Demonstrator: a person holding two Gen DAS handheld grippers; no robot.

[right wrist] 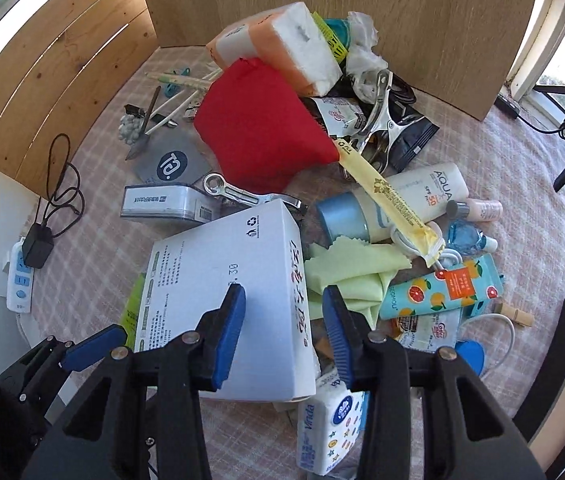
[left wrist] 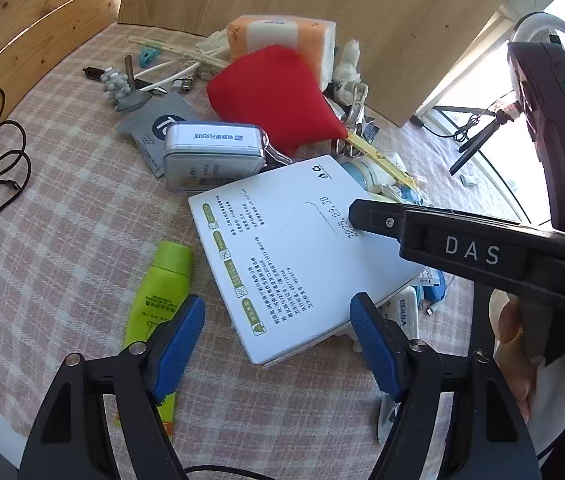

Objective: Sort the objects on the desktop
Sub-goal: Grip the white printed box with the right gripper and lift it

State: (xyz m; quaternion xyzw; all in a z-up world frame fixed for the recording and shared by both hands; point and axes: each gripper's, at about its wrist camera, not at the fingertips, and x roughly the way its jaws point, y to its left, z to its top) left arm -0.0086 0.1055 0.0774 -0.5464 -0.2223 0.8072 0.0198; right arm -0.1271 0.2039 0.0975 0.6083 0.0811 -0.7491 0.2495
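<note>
A white printed box (left wrist: pixel 302 248) lies tilted on the checked cloth, its right side propped on other items. My left gripper (left wrist: pixel 278 344) is open wide above the box's near corner, its left pad over a green tube (left wrist: pixel 162 292). In the right wrist view my right gripper (right wrist: pixel 282 320) is open and straddles the right edge of the box (right wrist: pixel 218 280): one pad sits over the top face, the other hangs past the side above a pale green cloth (right wrist: pixel 354 276). A small gap shows beside the box. One of the right gripper's fingers (left wrist: pixel 362 214) shows over the box top.
Behind the box lie a red pouch (right wrist: pixel 258 136), an orange tissue pack (right wrist: pixel 282 48), a clear case (left wrist: pixel 210 156), a sunscreen tube (right wrist: pixel 422 192), a metal clip (right wrist: pixel 378 120) and a tissue packet (right wrist: pixel 330 428). Wooden panels (right wrist: pixel 362 12) wall the back. A power strip (right wrist: pixel 20 276) lies left.
</note>
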